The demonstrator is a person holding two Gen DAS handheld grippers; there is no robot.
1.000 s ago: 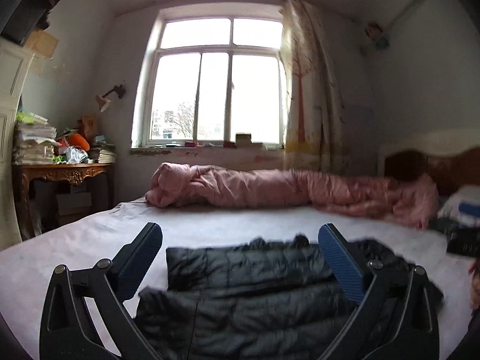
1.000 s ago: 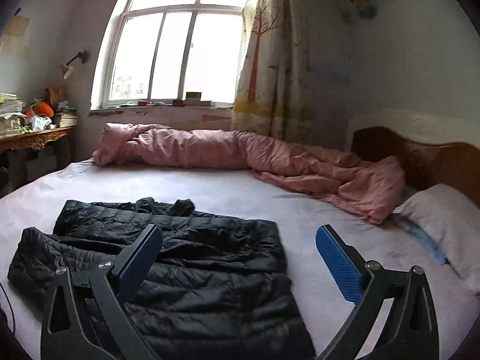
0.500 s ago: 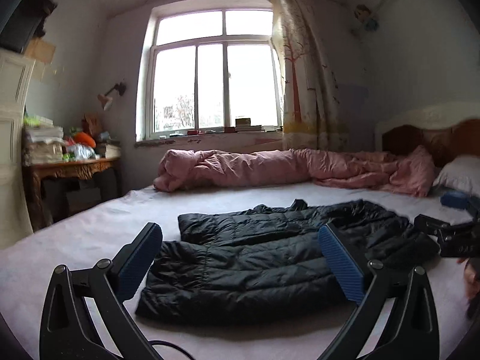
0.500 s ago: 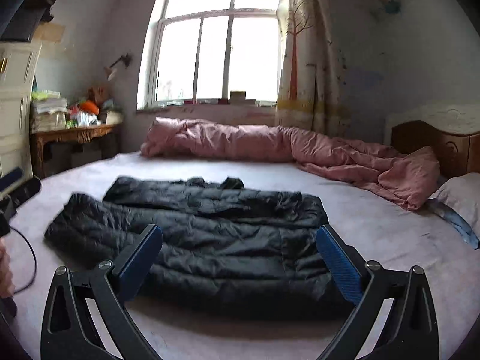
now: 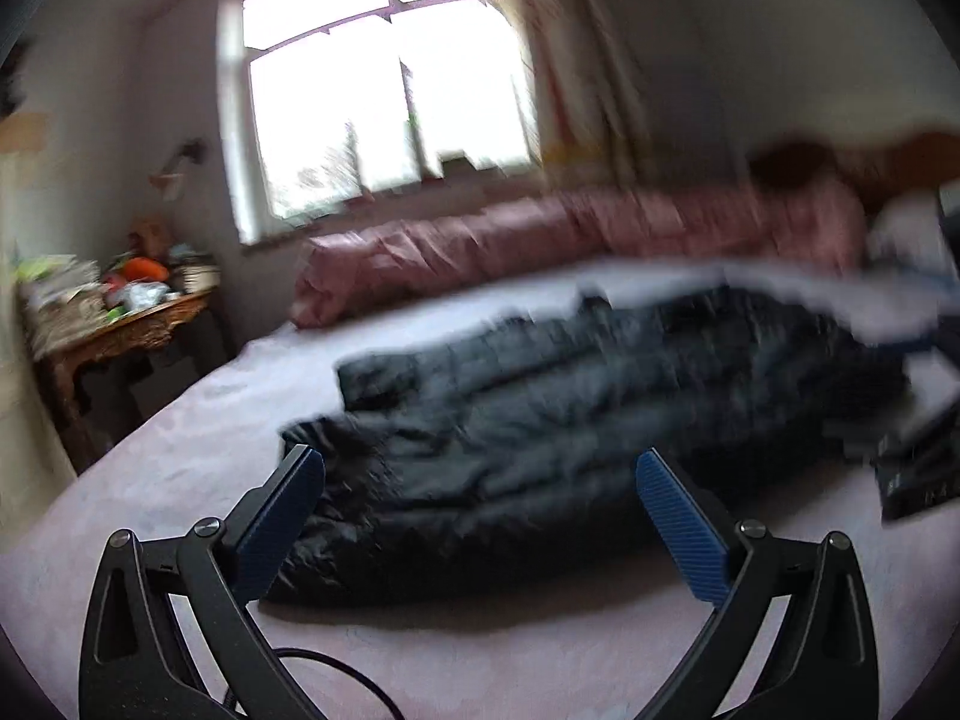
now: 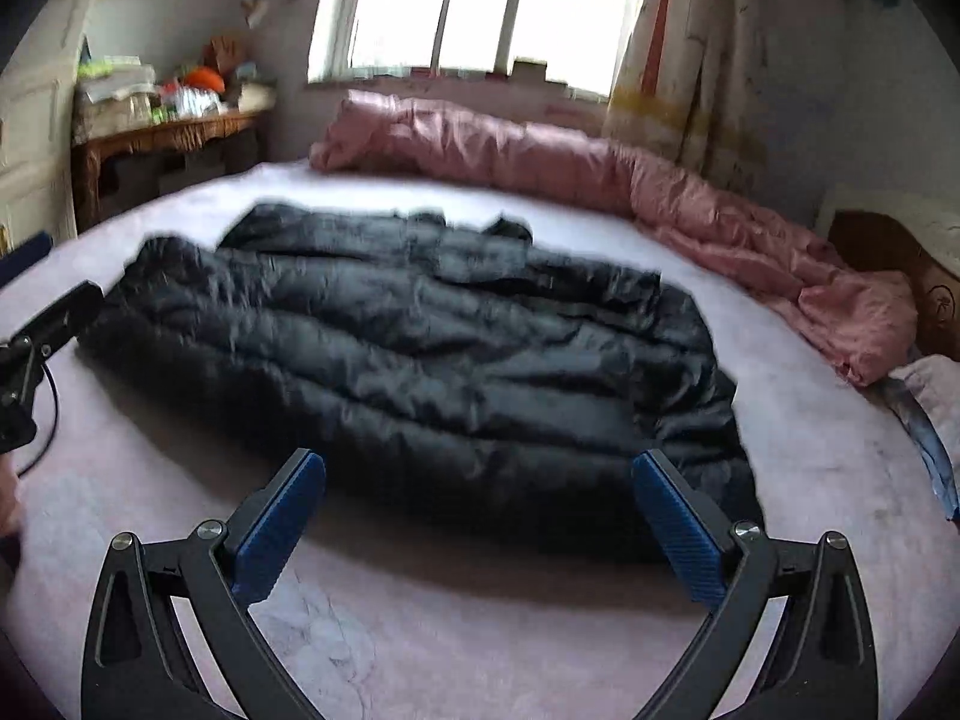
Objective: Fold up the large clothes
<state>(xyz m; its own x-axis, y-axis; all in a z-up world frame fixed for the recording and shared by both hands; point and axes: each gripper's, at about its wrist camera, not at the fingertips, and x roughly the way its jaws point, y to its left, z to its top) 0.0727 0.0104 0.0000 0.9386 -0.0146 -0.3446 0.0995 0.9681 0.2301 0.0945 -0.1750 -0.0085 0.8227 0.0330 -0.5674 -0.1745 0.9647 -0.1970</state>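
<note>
Pale pink bedsheet [image 6: 480, 648] covers the bed that fills both views, with a bright window [image 6: 480, 0] behind it.

From the right wrist view, the right gripper [image 6: 480, 480] hangs above the sheet with its blue-padded jaws spread wide and nothing between them. Just beyond the pads lies the black quilted jacket [image 6: 420, 360], spread flat on the sheet and running from 10 o'clock to 3 o'clock. At 9 o'clock the left gripper [image 6: 42, 324] shows at the frame edge, near the jacket's end; from here I cannot tell how its jaws stand. A rolled pink duvet [image 6: 600, 180] stretches from 12 o'clock down to 3 o'clock behind the jacket. A cluttered wooden side table [image 6: 168, 132] stands at 10 o'clock, a patterned curtain [image 6: 678, 60] at 1 o'clock, and a wooden headboard [image 6: 900, 264] at 3 o'clock.

The left wrist view is blurred. The left gripper [image 5: 480, 480] has its jaws wide apart and holds nothing. The jacket [image 5: 600, 420] lies just past the pads, reaching toward 3 o'clock. The duvet [image 5: 570, 234] lies beyond it, and the side table [image 5: 120, 330] sits at 9 o'clock.
</note>
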